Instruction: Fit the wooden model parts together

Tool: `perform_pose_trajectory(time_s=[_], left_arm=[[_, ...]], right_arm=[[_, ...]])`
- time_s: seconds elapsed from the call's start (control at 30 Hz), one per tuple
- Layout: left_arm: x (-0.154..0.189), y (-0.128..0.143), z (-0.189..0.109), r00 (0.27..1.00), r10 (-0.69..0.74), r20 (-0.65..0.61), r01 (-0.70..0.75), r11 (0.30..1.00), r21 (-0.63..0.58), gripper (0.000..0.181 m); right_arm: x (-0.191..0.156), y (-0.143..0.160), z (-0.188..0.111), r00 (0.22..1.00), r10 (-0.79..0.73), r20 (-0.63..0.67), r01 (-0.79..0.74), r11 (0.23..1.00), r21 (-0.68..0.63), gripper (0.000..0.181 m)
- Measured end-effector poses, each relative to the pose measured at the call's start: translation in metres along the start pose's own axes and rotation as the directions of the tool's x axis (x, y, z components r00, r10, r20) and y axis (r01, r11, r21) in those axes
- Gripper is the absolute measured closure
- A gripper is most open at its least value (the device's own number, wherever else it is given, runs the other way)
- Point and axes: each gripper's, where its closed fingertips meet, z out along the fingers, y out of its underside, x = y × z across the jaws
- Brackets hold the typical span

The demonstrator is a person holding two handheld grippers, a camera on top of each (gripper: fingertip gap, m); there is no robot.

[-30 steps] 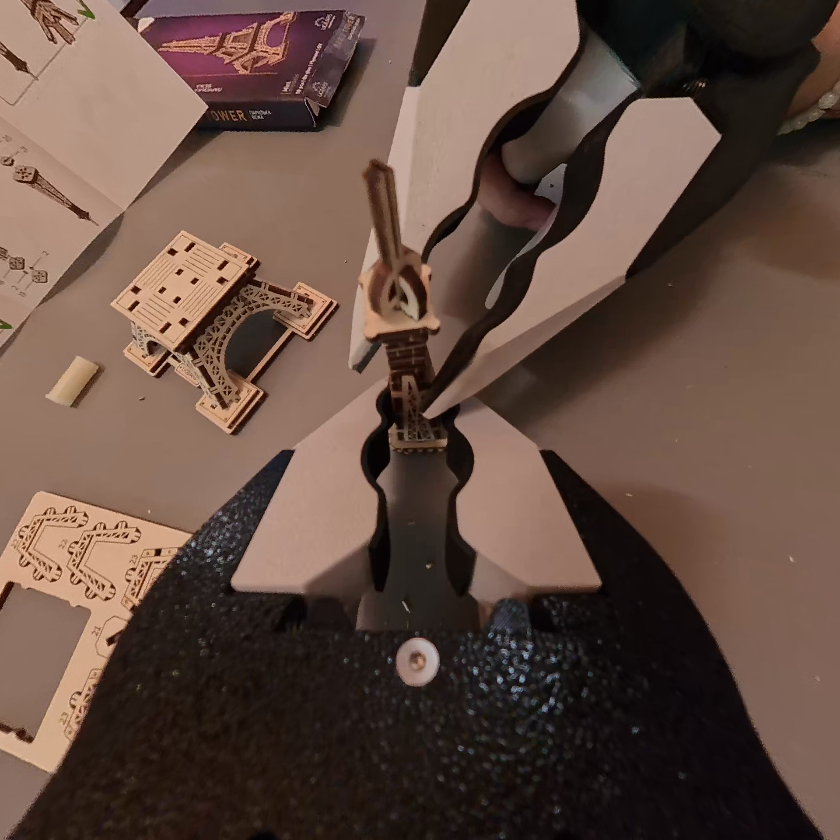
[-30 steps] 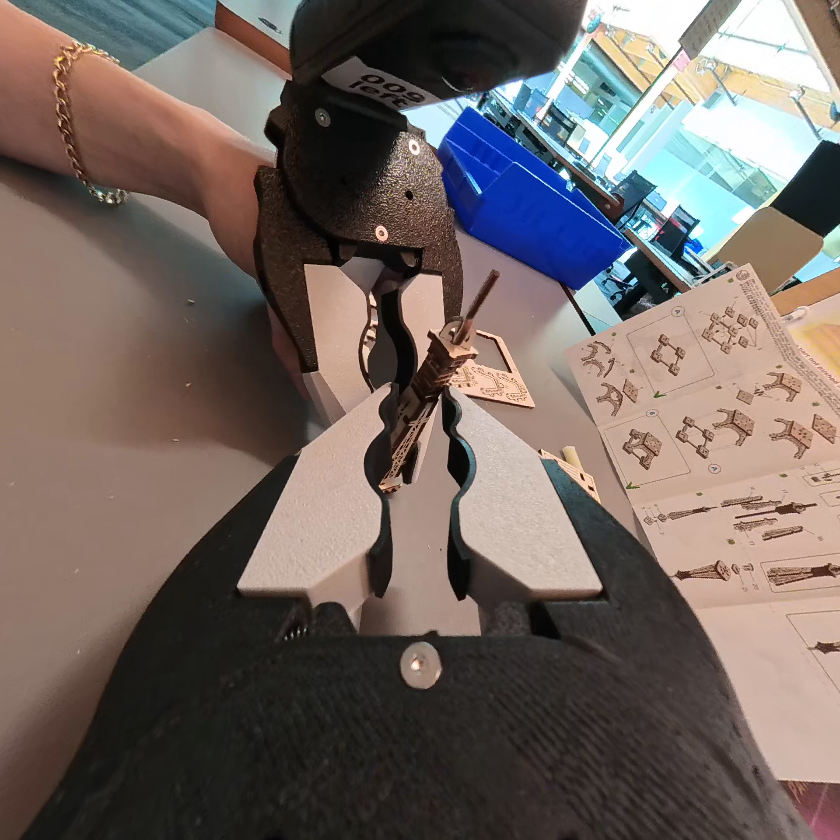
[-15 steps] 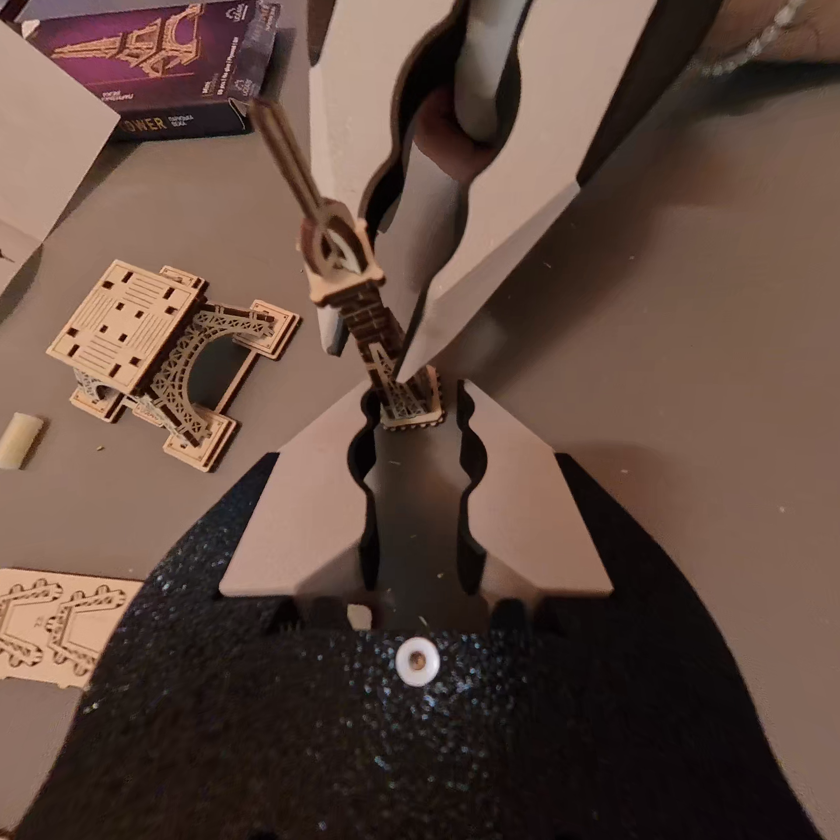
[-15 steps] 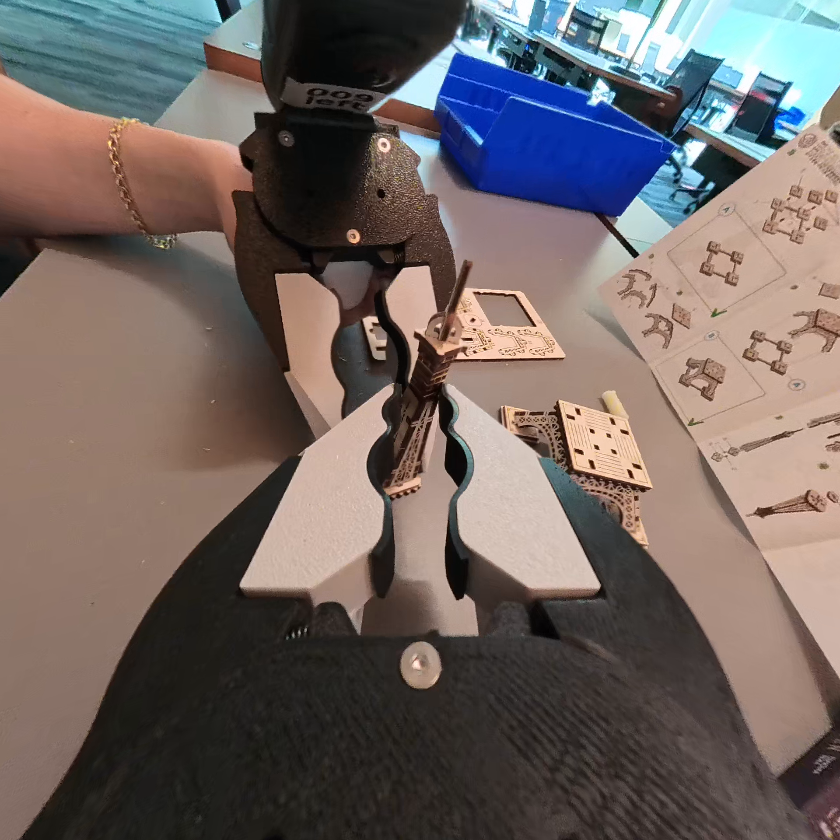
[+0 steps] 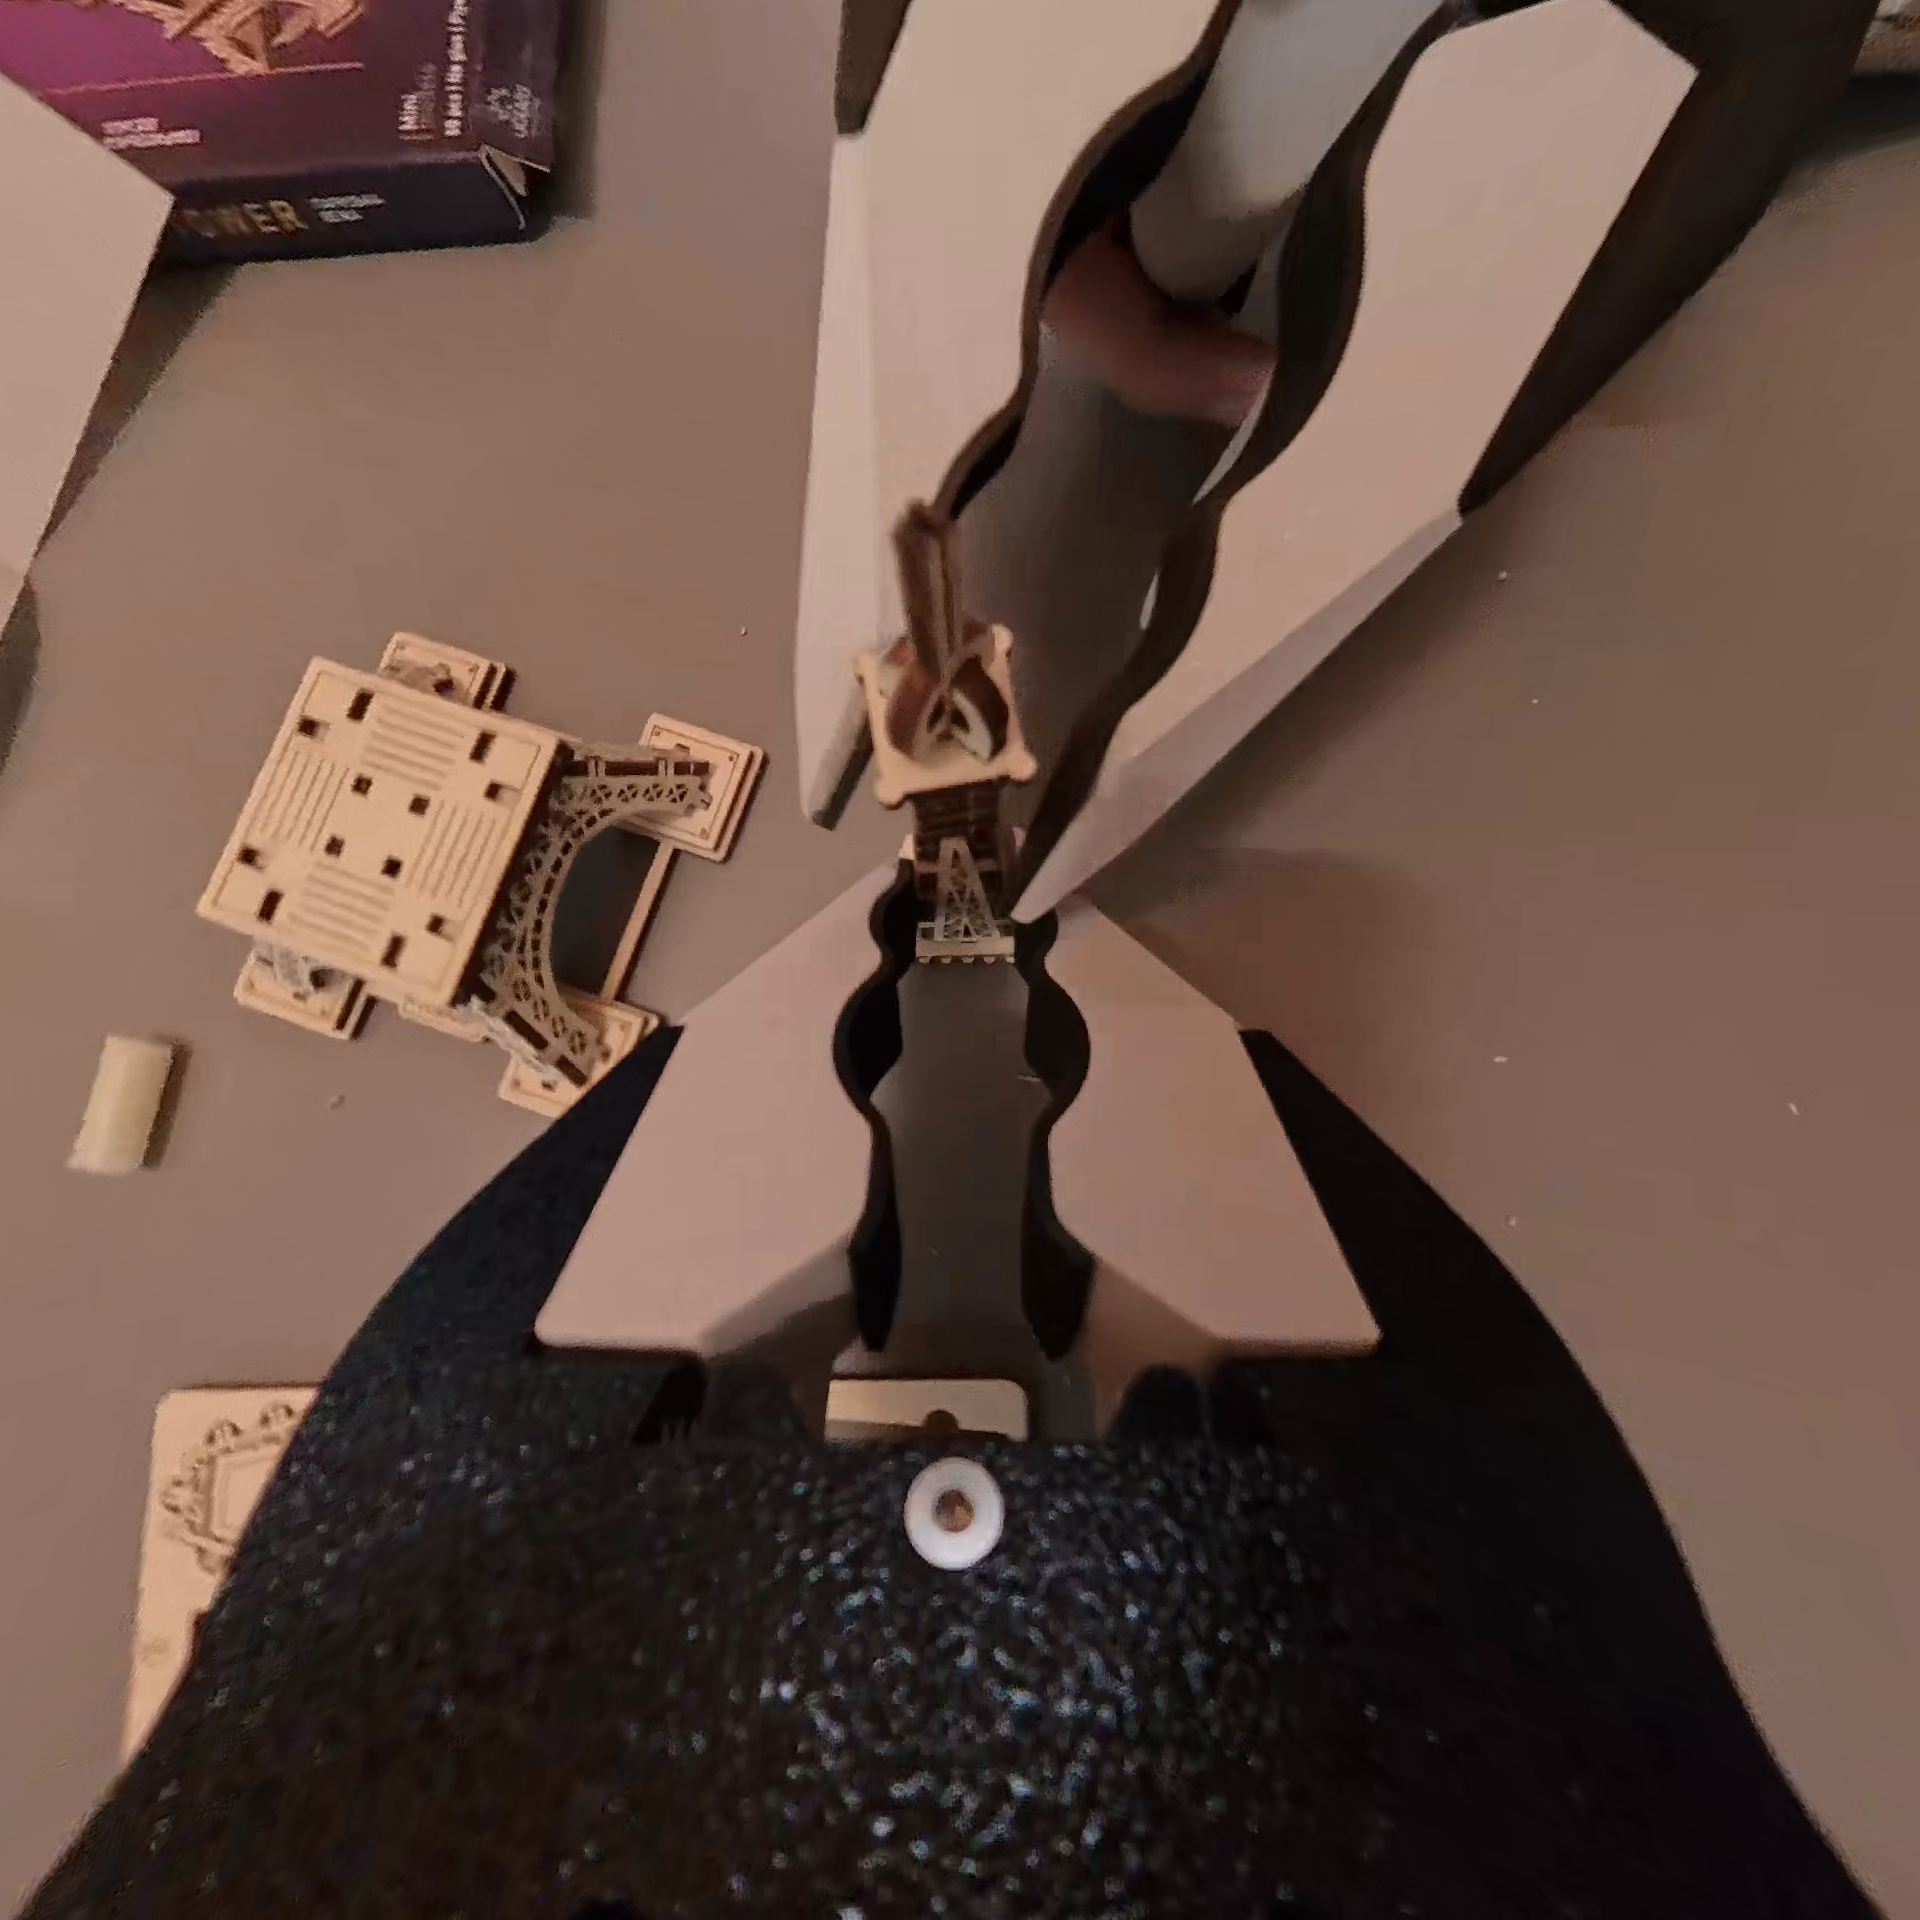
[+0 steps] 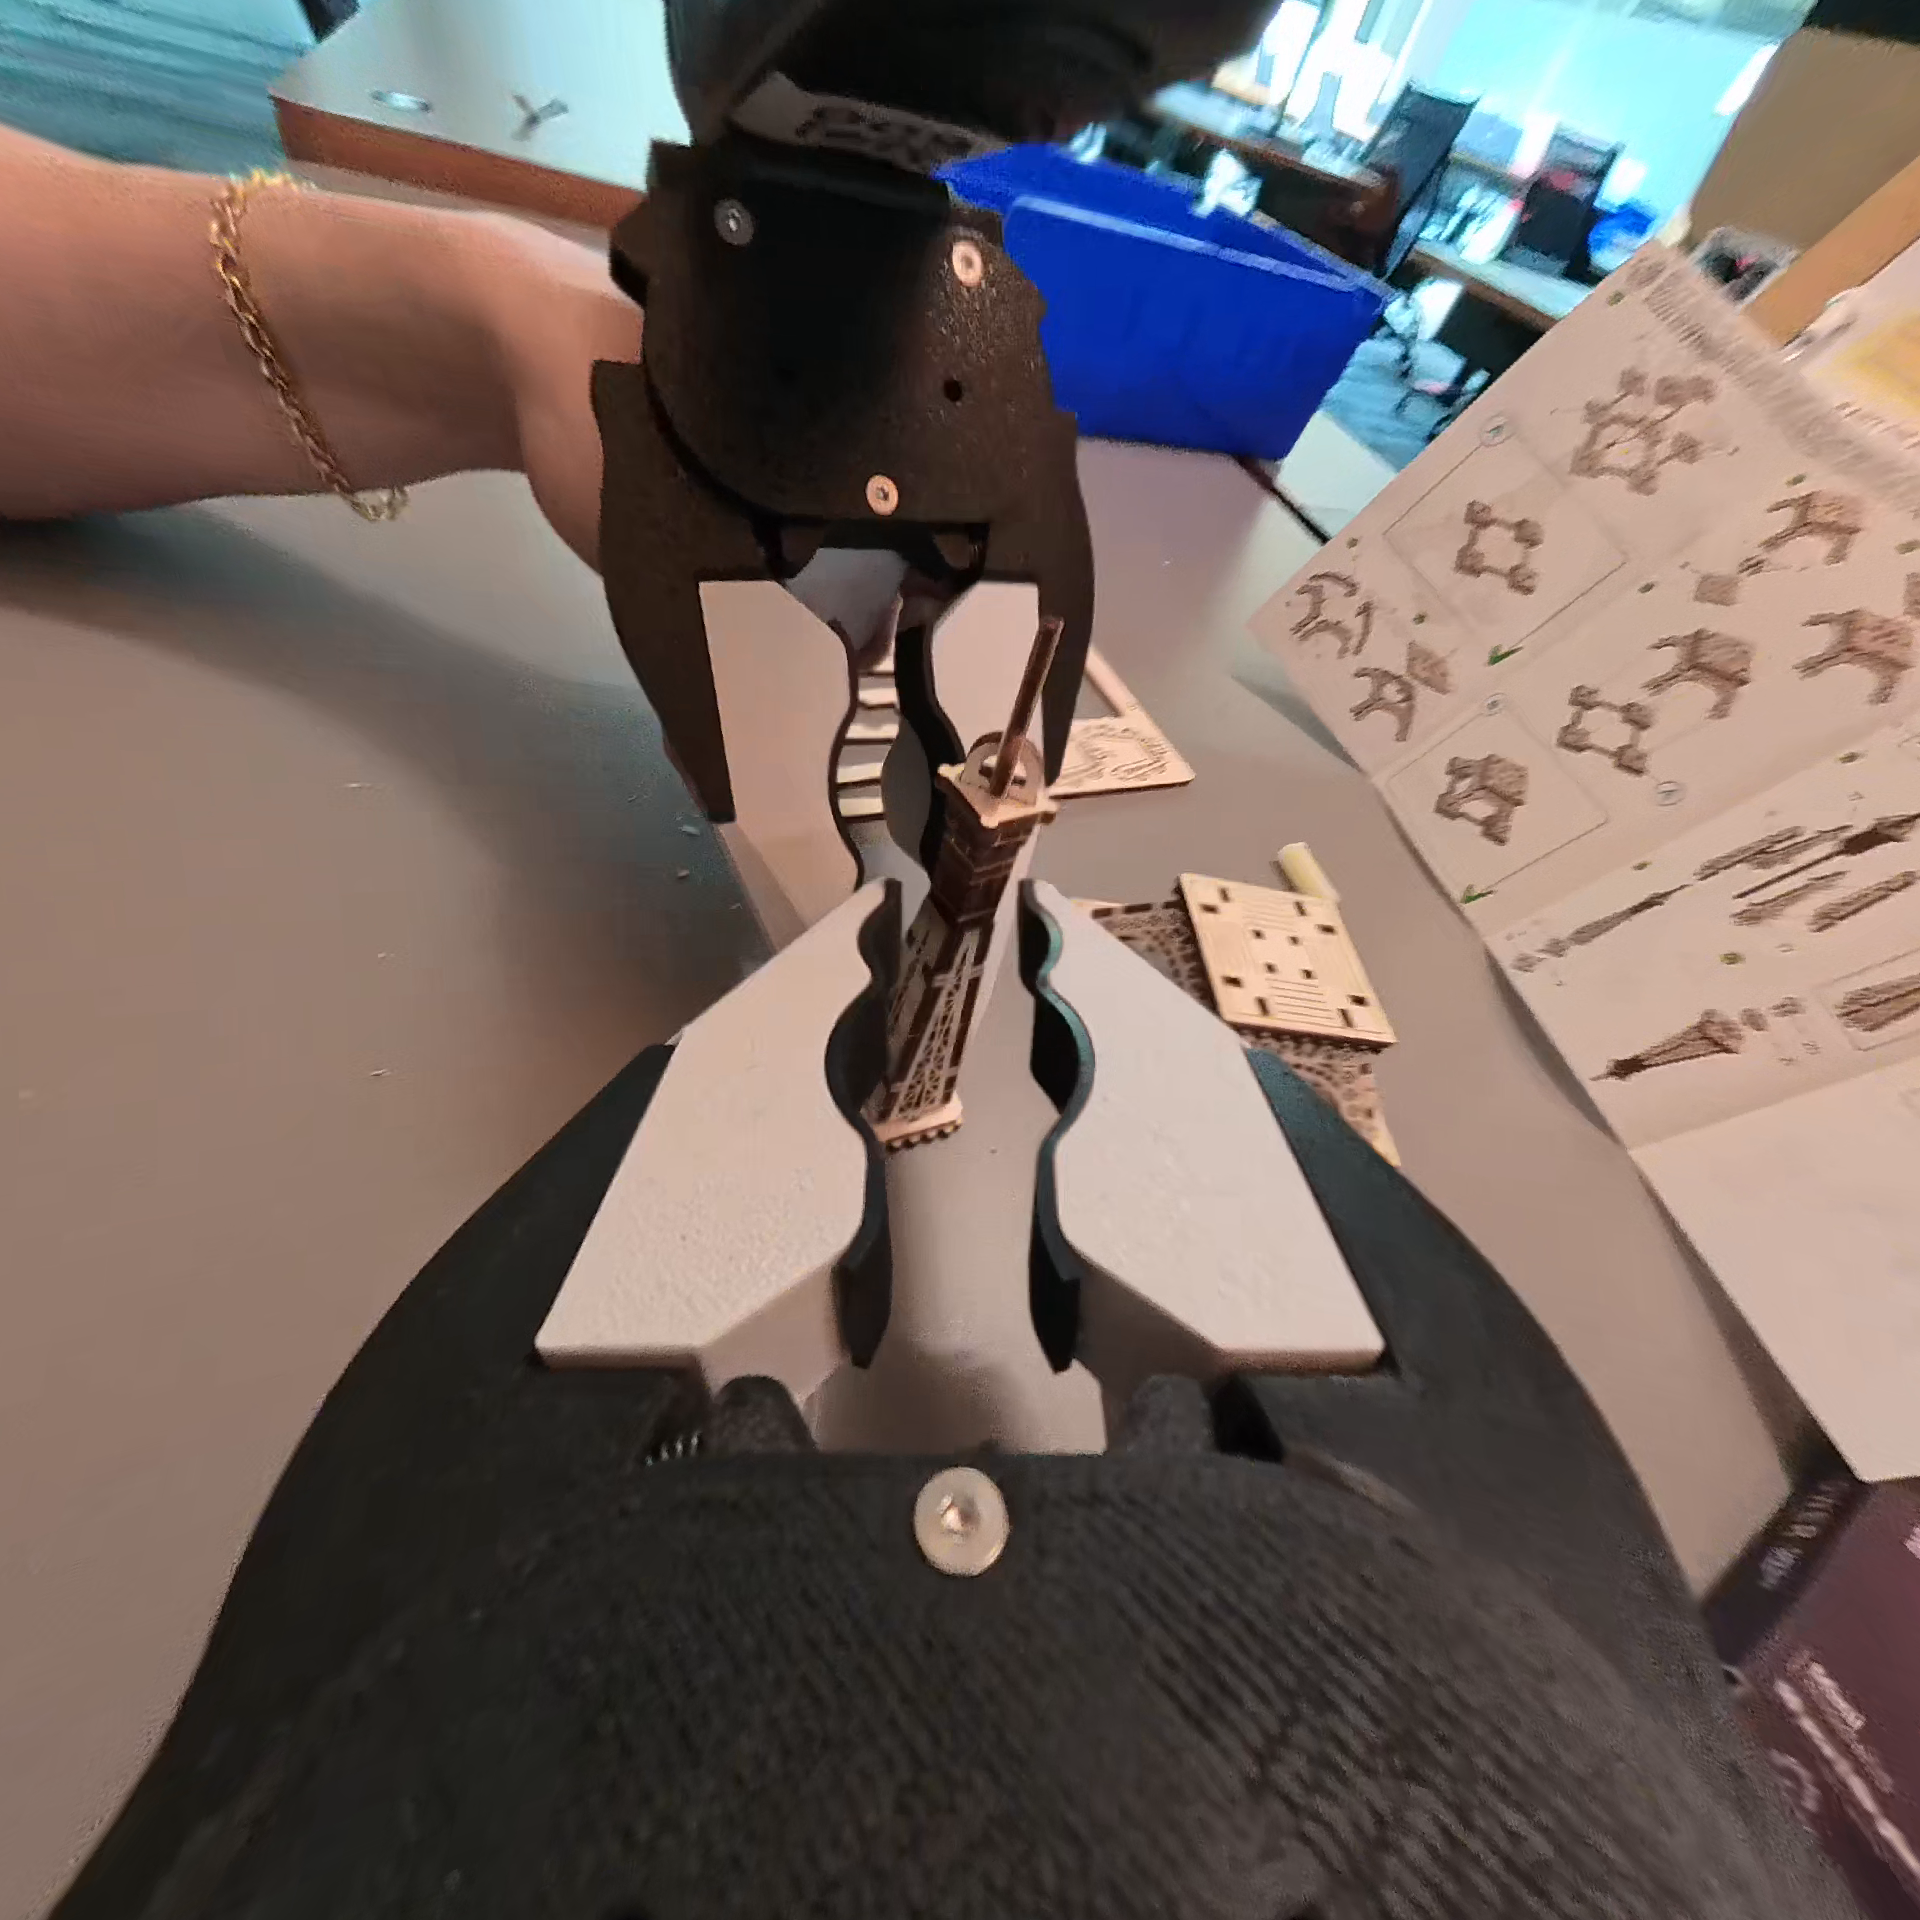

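My left gripper [image 5: 961, 914]: grainy speckled black housing, matt pale fingers [image 5: 748, 1122]. Tower spire [image 6: 951, 935]: laser-cut wood with dark scorched edges. Tower base [image 5: 416, 842]: pale plywood. Table [image 6: 312, 831]: smooth matt grey. Instruction sheet [image 6: 1662, 727]: paper.

- Grey table [image 5: 1558, 1039], matt top, small pale crumbs scattered across it.
- Wooden arched base [image 5: 457, 862] of the model resting flat.
- Pale stub [image 5: 123, 1103] just beside the base.
- Cut-out wooden sheet [image 6: 1127, 753] lying flat.
- Purple box [image 5: 312, 114] near the edge.
- Instruction sheets [image 6: 1662, 748] unfolded.
- Blue bin [image 6: 1174, 322] at the far side.
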Motion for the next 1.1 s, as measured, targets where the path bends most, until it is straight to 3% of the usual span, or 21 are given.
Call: perform_pose_trajectory(time_s=[0.47,0.7,0.83,0.93,1.1], left_arm=[[-0.002,-0.007,0.006,0.996,0.085,0.000,-0.085,0.996,-0.015,0.164],[-0.003,-0.007,0.005,0.996,0.070,0.047,-0.065,0.993,-0.103,0.164],[-0.003,-0.004,0.005,0.999,0.033,0.025,-0.029,0.991,-0.129,0.164],[-0.003,-0.004,0.005,0.999,0.045,0.007,-0.044,0.990,-0.133,0.164],[-0.003,-0.004,0.005,0.997,0.080,-0.004,-0.079,0.984,-0.158,0.164]], right_arm=[[0.003,0.010,0.002,0.996,0.076,0.053,-0.073,0.995,-0.066,0.169],[0.002,0.010,-0.002,0.995,0.081,0.053,-0.078,0.995,-0.058,0.168],[0.001,0.030,-0.016,0.995,0.018,0.098,-0.004,0.990,-0.142,0.170],[-0.001,0.037,-0.016,0.992,0.024,0.124,-0.002,0.984,-0.177,0.155],[-0.004,0.037,-0.013,0.990,-0.047,0.130,0.069,0.983,-0.171,0.167]])
